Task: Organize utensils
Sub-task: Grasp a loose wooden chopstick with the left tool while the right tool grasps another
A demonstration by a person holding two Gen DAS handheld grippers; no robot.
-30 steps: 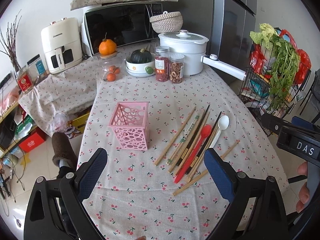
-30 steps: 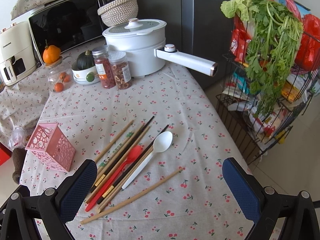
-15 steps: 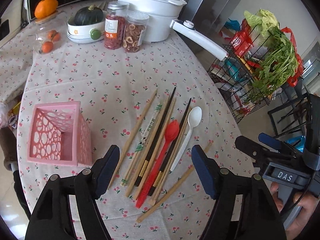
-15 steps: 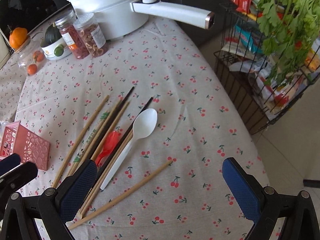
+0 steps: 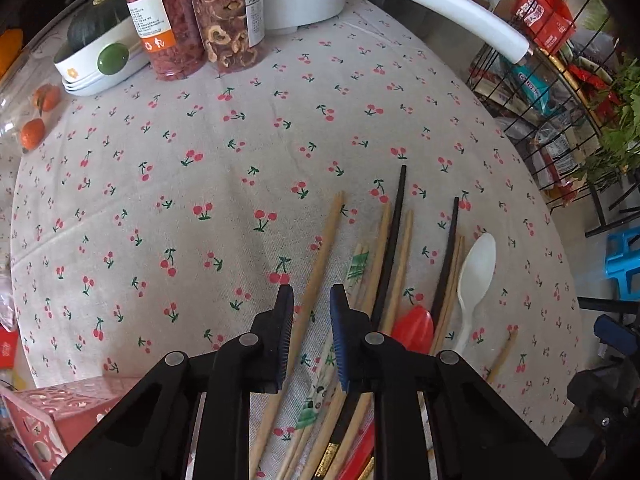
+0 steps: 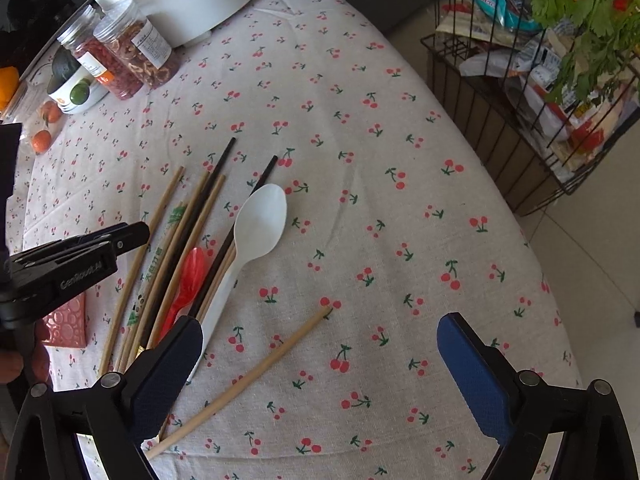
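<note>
Now the leftmost pale bamboo chopstick (image 5: 320,252) is lying on the cherry-print tablecloth (image 5: 240,140) with its long axis running straight away from the left gripper (image 5: 310,300), whose jaws have just been closing and are straddling it narrowly, pads apparently not yet pressing. Meanwhile the right gripper (image 6: 320,340) is hovering wide open over a stray bamboo chopstick (image 6: 248,376), the pink perforated plastic holder (image 5: 60,412) waiting left.

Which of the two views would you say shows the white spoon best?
The right wrist view: the white spoon lies nearly whole, only its handle end behind a finger. The left wrist view shows its bowl and upper handle, further off-centre.
</note>
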